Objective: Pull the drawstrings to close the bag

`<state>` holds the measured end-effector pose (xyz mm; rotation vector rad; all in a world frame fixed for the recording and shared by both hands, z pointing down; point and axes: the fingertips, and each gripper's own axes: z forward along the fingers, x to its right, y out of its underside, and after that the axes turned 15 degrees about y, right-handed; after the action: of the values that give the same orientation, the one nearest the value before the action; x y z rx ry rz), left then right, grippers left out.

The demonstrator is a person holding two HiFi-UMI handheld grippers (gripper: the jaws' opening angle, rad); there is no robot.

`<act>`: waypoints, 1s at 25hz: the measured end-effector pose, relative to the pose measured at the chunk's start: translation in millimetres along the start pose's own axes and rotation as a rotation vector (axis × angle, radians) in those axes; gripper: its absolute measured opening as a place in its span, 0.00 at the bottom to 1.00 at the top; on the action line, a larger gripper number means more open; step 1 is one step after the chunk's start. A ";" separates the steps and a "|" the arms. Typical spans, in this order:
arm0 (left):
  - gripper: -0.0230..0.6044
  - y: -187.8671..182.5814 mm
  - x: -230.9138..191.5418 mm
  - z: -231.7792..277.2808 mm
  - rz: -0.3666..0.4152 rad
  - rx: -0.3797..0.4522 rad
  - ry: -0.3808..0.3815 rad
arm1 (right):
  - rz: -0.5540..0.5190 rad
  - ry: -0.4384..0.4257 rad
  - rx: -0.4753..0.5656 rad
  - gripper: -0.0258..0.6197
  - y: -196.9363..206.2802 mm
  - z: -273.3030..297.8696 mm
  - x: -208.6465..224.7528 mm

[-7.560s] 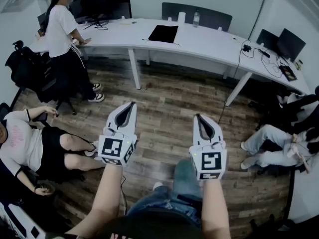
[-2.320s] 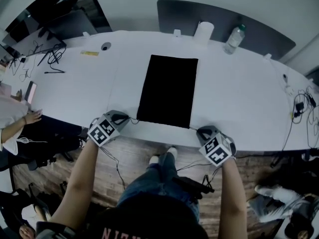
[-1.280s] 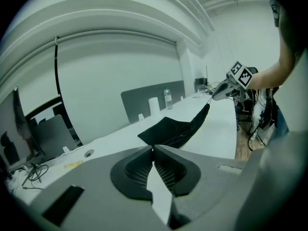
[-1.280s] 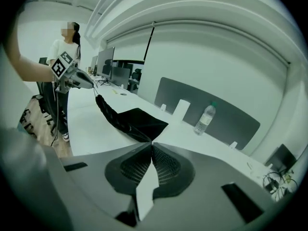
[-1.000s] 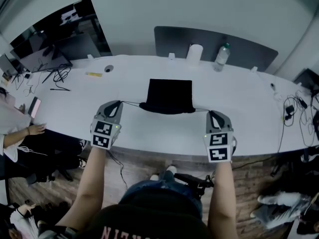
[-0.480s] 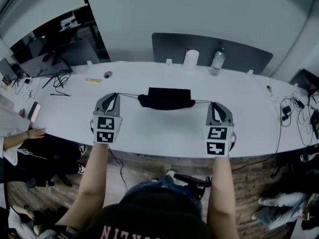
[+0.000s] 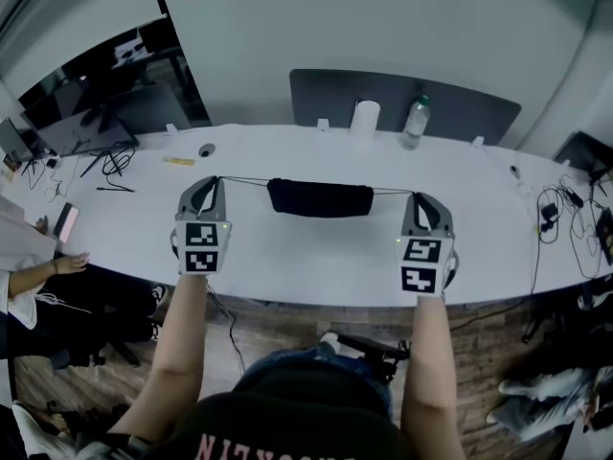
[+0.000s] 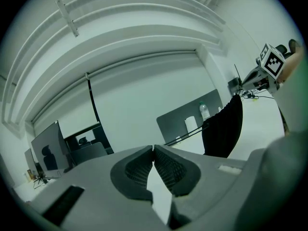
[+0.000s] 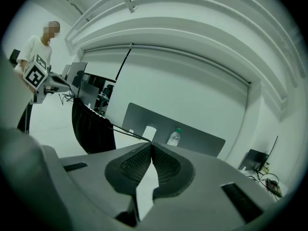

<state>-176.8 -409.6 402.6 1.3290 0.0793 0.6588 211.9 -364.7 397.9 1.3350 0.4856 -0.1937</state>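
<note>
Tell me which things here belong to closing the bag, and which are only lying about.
Job: black bag, left drawstring, right drawstring, left gripper and right gripper, each shut on its drawstring.
Lying about: water bottle, white roll, cables, all on the table.

Over the last second we have drawn our left gripper (image 7: 215,179) out toward 9 o'clock and our right gripper (image 7: 419,196) toward 3 o'clock, and both have risen. The strings (image 7: 245,180) between them have straightened into a nearly level line. The bag (image 7: 320,198), flat on the table (image 7: 287,252) two seconds back, has gathered at its mouth. It now seems to hang clear of the tabletop, though from above we cannot be sure.
</note>
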 end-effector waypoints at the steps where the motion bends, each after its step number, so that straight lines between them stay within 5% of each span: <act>1: 0.05 0.4 -1.2 0.4 0.001 -0.001 -0.003 | 0.001 0.003 -0.001 0.05 -0.4 1.0 0.7; 25: 0.05 -5.6 -34.6 6.3 -0.008 -0.006 -0.089 | 0.029 0.052 -0.016 0.05 -7.1 25.3 27.1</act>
<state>-200.3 -432.3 388.4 1.3502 0.0103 0.5922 238.7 -386.9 383.4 1.3337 0.5099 -0.1313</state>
